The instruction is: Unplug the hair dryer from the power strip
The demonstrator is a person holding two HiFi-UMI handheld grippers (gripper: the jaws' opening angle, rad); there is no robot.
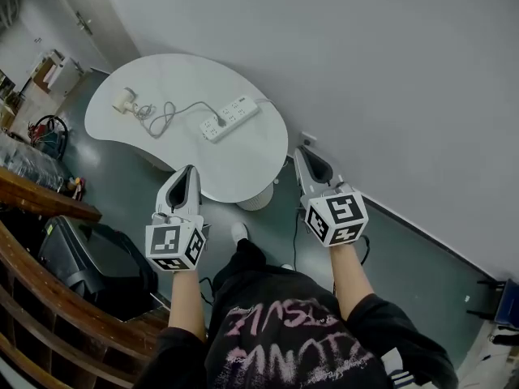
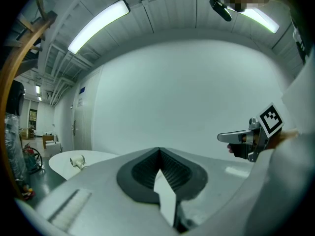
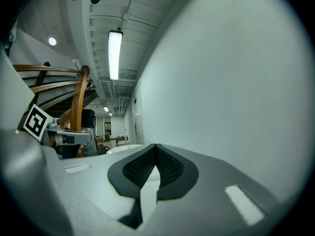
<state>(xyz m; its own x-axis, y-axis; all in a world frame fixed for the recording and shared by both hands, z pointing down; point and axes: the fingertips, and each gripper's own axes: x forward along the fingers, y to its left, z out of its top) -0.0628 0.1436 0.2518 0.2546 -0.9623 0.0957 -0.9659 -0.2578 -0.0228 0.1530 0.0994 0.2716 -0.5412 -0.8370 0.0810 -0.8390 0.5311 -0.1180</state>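
The white tabletop (image 1: 239, 167) lies well ahead of the left gripper (image 1: 191, 169) and right gripper (image 1: 300, 151), both empty, jaws pressed together. On it the power strip (image 1: 235, 116) holds the plug (image 1: 220, 122) of the hair dryer (image 1: 123, 100). This looks like the approach: next, reach in and spread the jaws at the plug.

White bench (image 1: 243, 168); white strip (image 1: 229, 118); cream dryer (image 1: 124, 100); grey cord (image 1: 174, 112). Left gripper (image 1: 190, 171), right gripper (image 1: 302, 152): pale grey, black ribbed pads (image 2: 142, 171), black-and-white square markers (image 1: 335, 217). Floor (image 1: 405, 258) dark grey-green. Wall (image 1: 389, 79) pale grey. Shirt (image 1: 284, 339) black, pink lettering. Rail (image 1: 49, 197) brown wood.
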